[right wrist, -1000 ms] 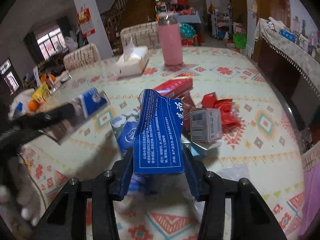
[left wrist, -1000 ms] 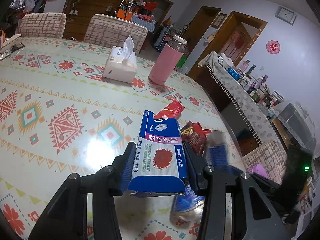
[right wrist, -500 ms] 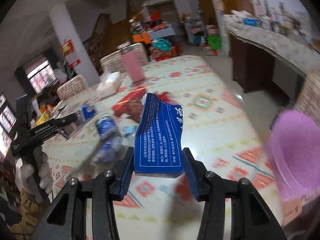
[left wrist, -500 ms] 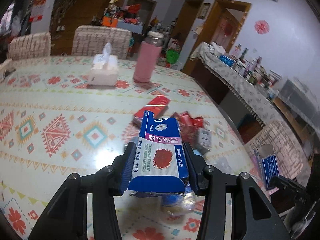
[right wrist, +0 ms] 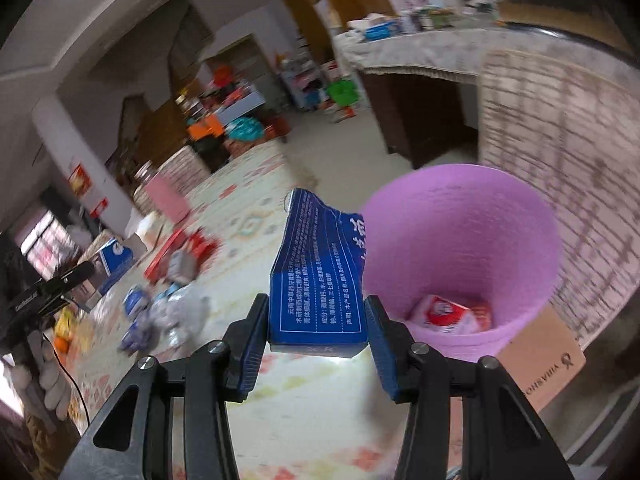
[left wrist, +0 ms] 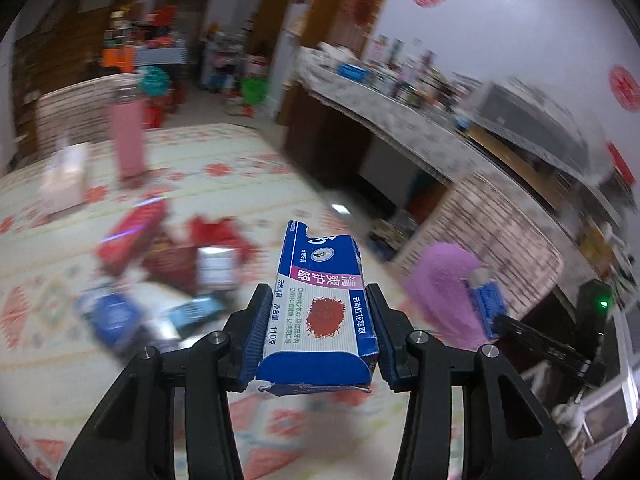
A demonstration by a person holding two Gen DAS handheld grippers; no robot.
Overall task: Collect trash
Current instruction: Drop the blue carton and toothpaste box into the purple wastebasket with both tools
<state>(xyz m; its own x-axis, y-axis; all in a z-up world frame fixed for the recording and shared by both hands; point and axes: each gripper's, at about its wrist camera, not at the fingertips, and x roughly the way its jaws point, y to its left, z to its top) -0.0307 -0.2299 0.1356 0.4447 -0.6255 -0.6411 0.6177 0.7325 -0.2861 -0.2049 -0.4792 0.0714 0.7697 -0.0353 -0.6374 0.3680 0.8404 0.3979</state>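
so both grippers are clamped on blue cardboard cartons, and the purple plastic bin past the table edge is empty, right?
Not empty. The right wrist view shows a red-and-white packet already lying in the bottom of the purple plastic bin. The rest holds: the left gripper clamps one blue cardboard carton, the right gripper the other.

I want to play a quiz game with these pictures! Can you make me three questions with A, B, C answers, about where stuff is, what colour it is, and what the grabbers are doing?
1. Where is the bin?
A. Beyond the table edge, beside the right gripper
B. Beside the pink bottle
C. On a chair

2. What colour is the bin?
A. Green
B. Purple
C. White

3. What is the left gripper doing?
A. Hanging open and empty
B. Clamping a blue toothpaste box
C. Holding a cup

Answers:
1 A, the right wrist view shows it past the table edge.
2 B, its wall is purple.
3 B, both pads press the box's sides.
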